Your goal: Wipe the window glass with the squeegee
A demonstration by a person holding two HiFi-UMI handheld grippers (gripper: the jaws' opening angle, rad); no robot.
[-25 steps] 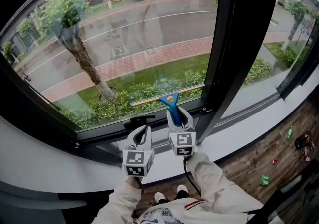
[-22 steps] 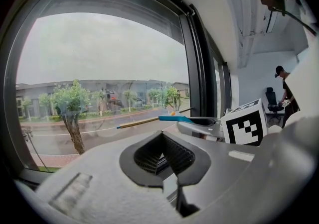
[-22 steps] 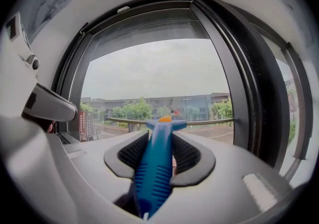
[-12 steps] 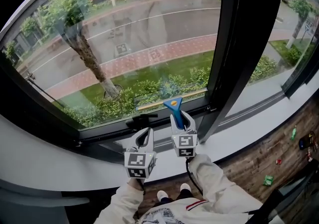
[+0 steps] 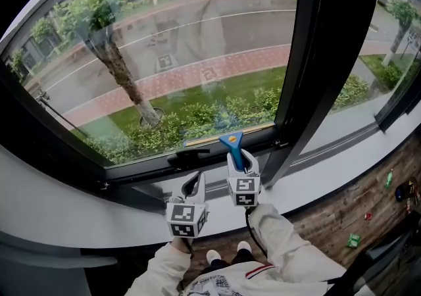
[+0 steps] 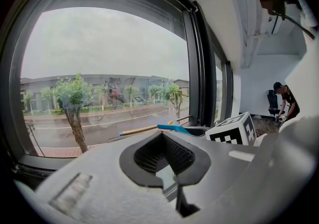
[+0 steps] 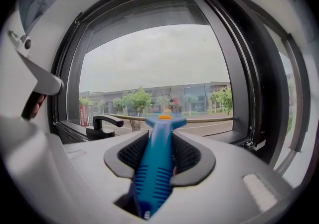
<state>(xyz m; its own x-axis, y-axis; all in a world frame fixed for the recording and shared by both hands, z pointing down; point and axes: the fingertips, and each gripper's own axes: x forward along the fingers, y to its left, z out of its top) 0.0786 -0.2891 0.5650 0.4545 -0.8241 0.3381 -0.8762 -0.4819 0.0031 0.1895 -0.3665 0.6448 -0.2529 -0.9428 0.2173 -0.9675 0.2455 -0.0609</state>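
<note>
The right gripper (image 5: 241,158) is clamping the ribbed blue handle of the squeegee (image 5: 231,141), which is likely light and stiff with a soft blade edge, so the handle is the right place to hold. The handle is pointing away toward the window glass (image 5: 184,58), with the blade lying crosswise at the pane's bottom edge. The left gripper (image 5: 195,183) is resting with fingers together, empty.
</note>
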